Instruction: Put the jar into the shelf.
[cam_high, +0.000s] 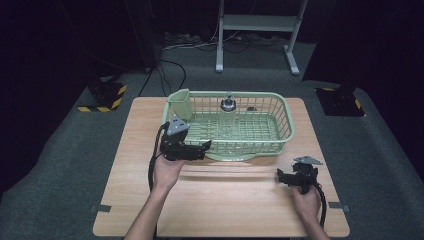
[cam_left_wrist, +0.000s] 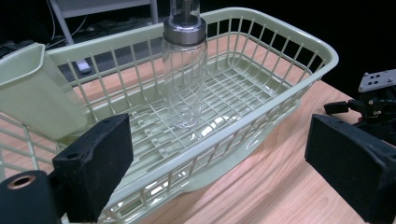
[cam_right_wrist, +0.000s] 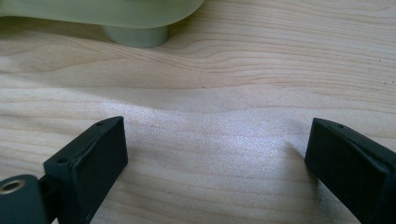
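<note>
green plastic made up the basket (cam_high: 280, 117), which stood at the far middle of the wooden worktop (cam_high: 225, 200). inside it, toward the far wall, a clear glass bottle (cam_high: 228, 106) with a metal collar stood upright on the grid floor, touching neither side wall as far as the high view showed. a solid green cup (cam_high: 179, 104) hung at the basket's far left corner.

the left gripper (cam_high: 202, 147) hovered at the basket's near left rim, held in the left hand (cam_high: 167, 170), its tips pointing toward the basket's near wall. in the left gripper view its 2 black jaws stood wide apart with nothing between the pads; the bottle (cam_left_wrist: 184, 70) rose ahead of them inside the basket (cam_left_wrist: 299, 60), well short of being grasped, and the cup (cam_left_wrist: 37, 88) sat at the left of that view. whether the tips touched the rim could not be told.

the right gripper (cam_high: 286, 176) lay low near the right front of the worktop, well apart from the bottle, held in the right hand (cam_high: 306, 202). in the right gripper view its jaws were also spread wide and empty, with bare wood (cam_right_wrist: 233, 93) between them and the basket's underside and a foot (cam_right_wrist: 135, 35) at the top edge. the same gripper showed at the right edge of the left gripper view (cam_left_wrist: 336, 108), resting beside the basket's end.

beyond the worktop lay grey carpet (cam_high: 65, 150) and a white stand (cam_high: 255, 22).
</note>
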